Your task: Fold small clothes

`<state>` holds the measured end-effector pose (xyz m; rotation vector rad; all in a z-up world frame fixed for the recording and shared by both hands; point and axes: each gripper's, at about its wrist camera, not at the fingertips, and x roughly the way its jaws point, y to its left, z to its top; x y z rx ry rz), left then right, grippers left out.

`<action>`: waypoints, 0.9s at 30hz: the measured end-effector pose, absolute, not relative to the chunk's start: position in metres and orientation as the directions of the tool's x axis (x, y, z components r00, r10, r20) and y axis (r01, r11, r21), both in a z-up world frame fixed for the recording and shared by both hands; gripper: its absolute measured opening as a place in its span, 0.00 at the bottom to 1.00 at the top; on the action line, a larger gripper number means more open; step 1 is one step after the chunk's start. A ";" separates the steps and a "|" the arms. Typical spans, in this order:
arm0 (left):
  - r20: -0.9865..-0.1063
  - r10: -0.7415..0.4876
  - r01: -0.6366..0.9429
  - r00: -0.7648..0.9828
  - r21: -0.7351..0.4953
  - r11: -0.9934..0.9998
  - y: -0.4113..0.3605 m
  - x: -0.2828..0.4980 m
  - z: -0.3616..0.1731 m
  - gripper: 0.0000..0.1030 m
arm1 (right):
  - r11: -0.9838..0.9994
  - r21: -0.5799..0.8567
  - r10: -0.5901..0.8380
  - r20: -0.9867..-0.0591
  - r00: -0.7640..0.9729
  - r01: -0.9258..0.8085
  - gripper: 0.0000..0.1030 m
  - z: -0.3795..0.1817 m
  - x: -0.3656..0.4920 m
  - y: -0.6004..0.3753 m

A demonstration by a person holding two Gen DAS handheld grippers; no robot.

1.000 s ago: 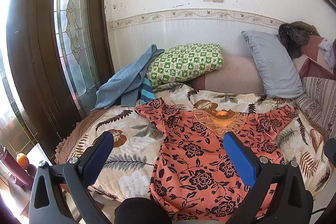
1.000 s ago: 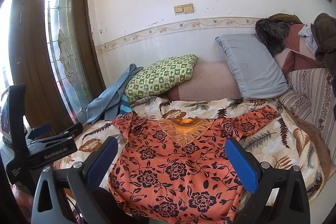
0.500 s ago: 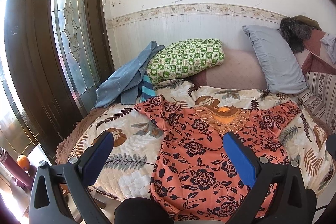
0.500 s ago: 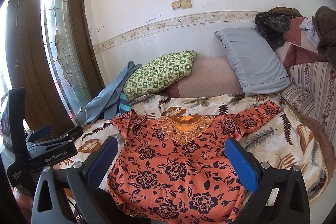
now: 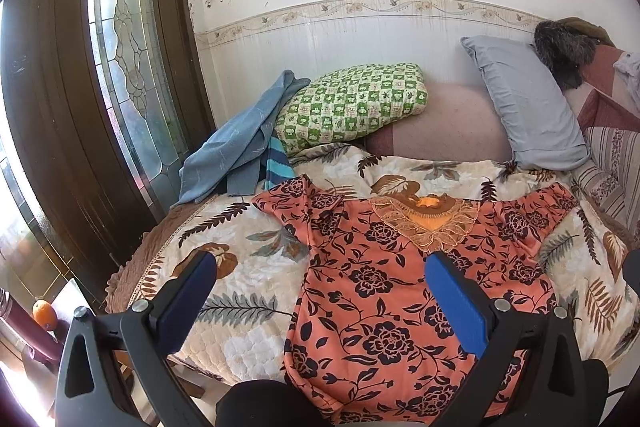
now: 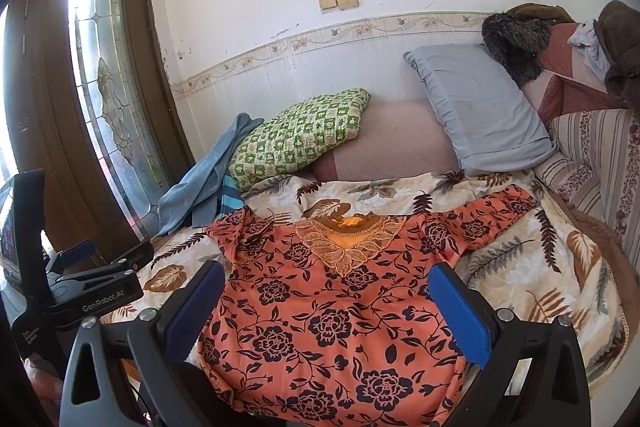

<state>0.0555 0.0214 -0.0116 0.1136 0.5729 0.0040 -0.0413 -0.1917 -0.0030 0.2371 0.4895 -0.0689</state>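
Note:
An orange dress with black flowers (image 5: 384, 291) lies flat on the leaf-print bedspread (image 5: 240, 259), neck to the wall, both short sleeves spread out. It also shows in the right wrist view (image 6: 340, 311). My left gripper (image 5: 320, 291) is open and empty, held above the dress's near left edge. My right gripper (image 6: 324, 299) is open and empty above the dress's lower middle. The left gripper's body (image 6: 76, 291) shows at the left of the right wrist view.
A green checked pillow (image 5: 352, 103), a grey pillow (image 5: 524, 111) and a blue cloth (image 5: 236, 147) lie at the head of the bed. A wooden door with glass (image 5: 120, 67) stands at the left. A clothes pile (image 6: 560, 43) sits at the right.
Both grippers have moved a little closer and tilted down toward the dress. The dress has not moved. Both grippers stay open.

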 end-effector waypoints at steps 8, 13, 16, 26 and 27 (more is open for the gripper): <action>-0.573 0.062 0.031 0.817 0.151 0.988 0.001 0.085 -0.026 1.00 | 0.957 0.231 -0.036 -0.503 0.864 0.175 1.00 -0.020 -0.018 -0.223; -0.608 0.073 0.041 0.791 0.172 0.984 -0.019 0.135 -0.050 1.00 | 0.934 0.232 -0.110 -0.534 0.838 0.271 1.00 -0.045 0.006 -0.276; -0.623 0.073 0.037 0.779 0.162 0.986 -0.037 0.181 -0.075 1.00 | 0.891 0.288 -0.141 -0.557 0.818 0.350 1.00 -0.073 0.027 -0.334; -0.695 0.097 -0.057 0.713 0.081 0.995 -0.082 0.312 -0.173 1.00 | 0.617 0.548 -0.059 -0.684 0.727 0.565 0.70 -0.199 0.145 -0.554; -0.687 0.103 -0.055 0.720 0.092 0.994 -0.084 0.316 -0.181 1.00 | 0.589 0.559 -0.058 -0.691 0.720 0.584 0.67 -0.210 0.158 -0.573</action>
